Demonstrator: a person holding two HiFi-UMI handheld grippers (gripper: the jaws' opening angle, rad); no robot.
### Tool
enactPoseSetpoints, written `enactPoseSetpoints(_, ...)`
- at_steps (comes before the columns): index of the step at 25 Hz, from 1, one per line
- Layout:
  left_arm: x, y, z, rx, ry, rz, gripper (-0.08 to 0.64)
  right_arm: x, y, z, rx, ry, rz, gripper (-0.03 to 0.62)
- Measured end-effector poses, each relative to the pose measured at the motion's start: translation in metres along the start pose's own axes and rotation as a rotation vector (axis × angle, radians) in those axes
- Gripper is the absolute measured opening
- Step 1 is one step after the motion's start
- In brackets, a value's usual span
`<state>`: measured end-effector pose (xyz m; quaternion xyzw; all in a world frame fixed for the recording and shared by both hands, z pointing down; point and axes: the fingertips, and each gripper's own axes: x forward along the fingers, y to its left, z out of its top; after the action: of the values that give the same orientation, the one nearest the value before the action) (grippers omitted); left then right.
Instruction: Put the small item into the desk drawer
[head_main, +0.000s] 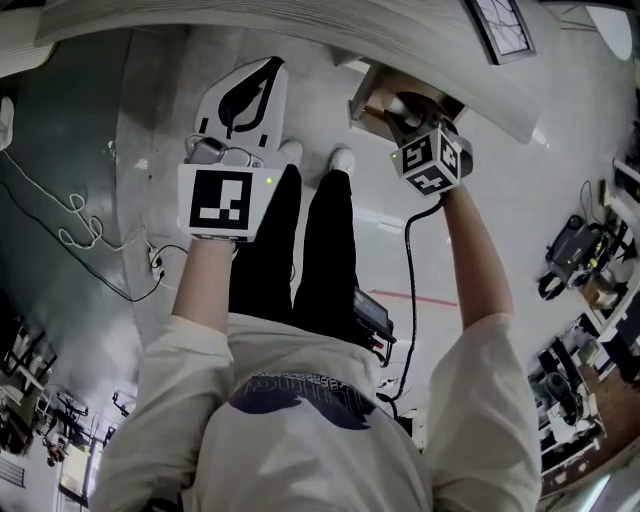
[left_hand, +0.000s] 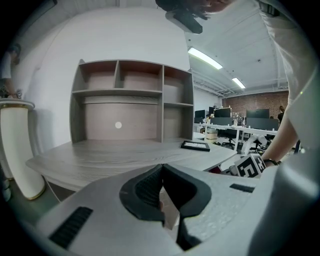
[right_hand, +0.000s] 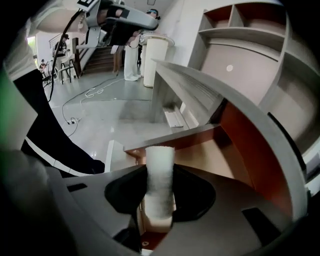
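White fuzzy roll pinched between the fingers of the right gripper, one dark pad on each flank, at 9 and 3 o'clock of the roll. Top end sticking out past the fingertips toward 12 o'clock; bottom end sunk in the gap between the fingers, toward 6. Held over the open drawer, whose wooden floor spreads from 1 to 3 o'clock of the roll and whose front wall lies just past the roll's top. Desk overhead, at 12 to 2 o'clock.

From the head view, right gripper at 1 o'clock at the drawer mouth. Left gripper at 11 o'clock, well apart from the drawer. Fingertips pressed together, nothing between them.
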<state>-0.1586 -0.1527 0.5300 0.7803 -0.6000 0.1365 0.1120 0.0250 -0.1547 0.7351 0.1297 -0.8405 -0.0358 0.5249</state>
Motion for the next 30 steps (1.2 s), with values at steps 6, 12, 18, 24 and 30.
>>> enactPoseSetpoints(6,0.003,0.011,-0.01,-0.013,0.013,0.002,0.009,0.022,0.006,-0.011,-0.044,0.08,0.029,0.124)
enactPoseSetpoints(12,0.004,0.015,-0.013,-0.001,0.013,-0.01,0.009,0.036,0.013,-0.019,-0.11,0.171,0.047,0.124)
enactPoseSetpoints(18,0.004,0.022,-0.014,-0.007,0.012,0.0,0.009,0.045,0.015,-0.032,-0.138,0.253,0.057,0.124)
enactPoseSetpoints(24,0.005,0.023,-0.011,-0.016,0.001,0.004,0.009,0.047,0.018,-0.038,-0.157,0.282,0.059,0.124)
enactPoseSetpoints(30,0.006,0.017,-0.006,-0.016,-0.005,-0.004,0.009,0.047,0.019,-0.039,-0.178,0.296,0.052,0.124)
